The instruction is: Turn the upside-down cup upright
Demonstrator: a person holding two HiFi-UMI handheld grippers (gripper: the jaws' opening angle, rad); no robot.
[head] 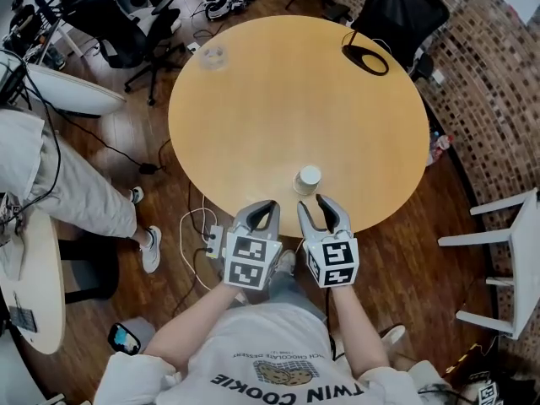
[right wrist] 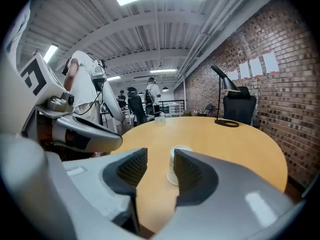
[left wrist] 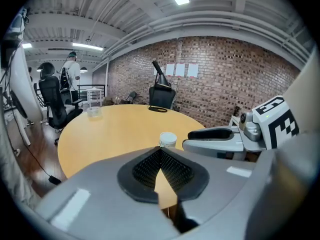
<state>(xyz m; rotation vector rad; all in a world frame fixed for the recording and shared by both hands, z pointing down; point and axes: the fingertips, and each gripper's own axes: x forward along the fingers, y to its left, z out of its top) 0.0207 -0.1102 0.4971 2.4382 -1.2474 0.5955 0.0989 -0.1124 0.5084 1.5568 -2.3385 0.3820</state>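
Off the near edge of the round wooden counter (head: 253, 116), toward the left, the left gripper (head: 262, 206) hung with its fingers closed tip to tip on nothing. Just beyond it and a little to the right stood the cup (head: 308, 179), close to the counter's near rim, apart from both grippers. It was still mouth-down, with its flat base uppermost and its wider rim on the wood. To the right, the right gripper (head: 315, 205) pointed at the cup with its fingers apart. The cup lay ahead of their tips, not yet between them.

The cup looked like white paper: probably very light, thin-walled and easy to crush or knock skating across the smooth top. A gentle hold around the middle of its side wall, fingers on opposite sides, seemed best, since that would leave room to roll the wrist and set it down on its base.

The counter was bare, pale wood, with a small clear container (head: 211, 56) at its far left and a black lamp base (head: 365, 59) at its far right. Around it were a person (head: 76, 192) standing at left, black office chairs (head: 126, 32), a dark wooden floor (head: 169, 251), a brick wall (head: 489, 83) and a white chair (head: 506, 260) at right.
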